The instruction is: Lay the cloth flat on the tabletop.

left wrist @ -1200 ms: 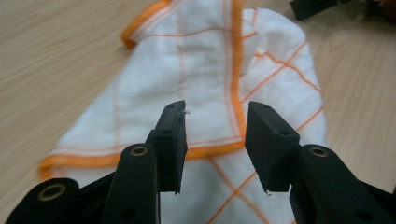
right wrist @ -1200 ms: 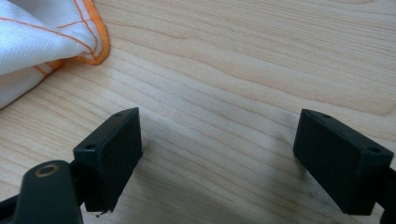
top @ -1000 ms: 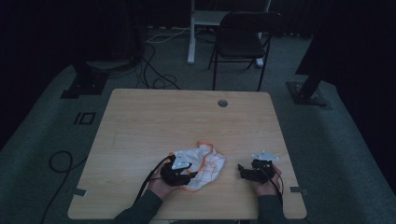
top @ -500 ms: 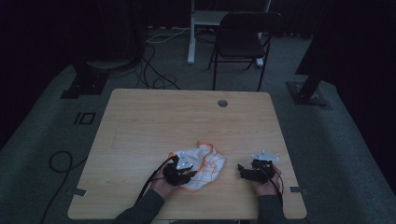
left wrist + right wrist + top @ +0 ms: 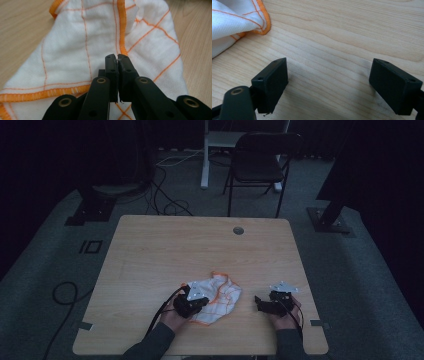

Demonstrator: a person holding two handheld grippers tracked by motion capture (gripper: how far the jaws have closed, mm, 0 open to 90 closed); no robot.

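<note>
Left claw point(image 5: 117, 58), jaws just closed, pinches the white orange-checked cloth point(image 5: 100, 42) thinly, so lifting may slip it; right claw point(image 5: 329, 82) gapes over bare bench point(image 5: 352, 32).

Light wooden table point(image 5: 165, 250) with round cable hole point(image 5: 238, 230) near far edge, on grey carpeted floor point(image 5: 360, 285). Dark folding chair point(image 5: 260, 162) and white desk leg point(image 5: 205, 155) behind; black stand bases point(image 5: 92, 205) at either side, loose cables point(image 5: 165, 195) between. Dim lighting, surroundings black.
</note>
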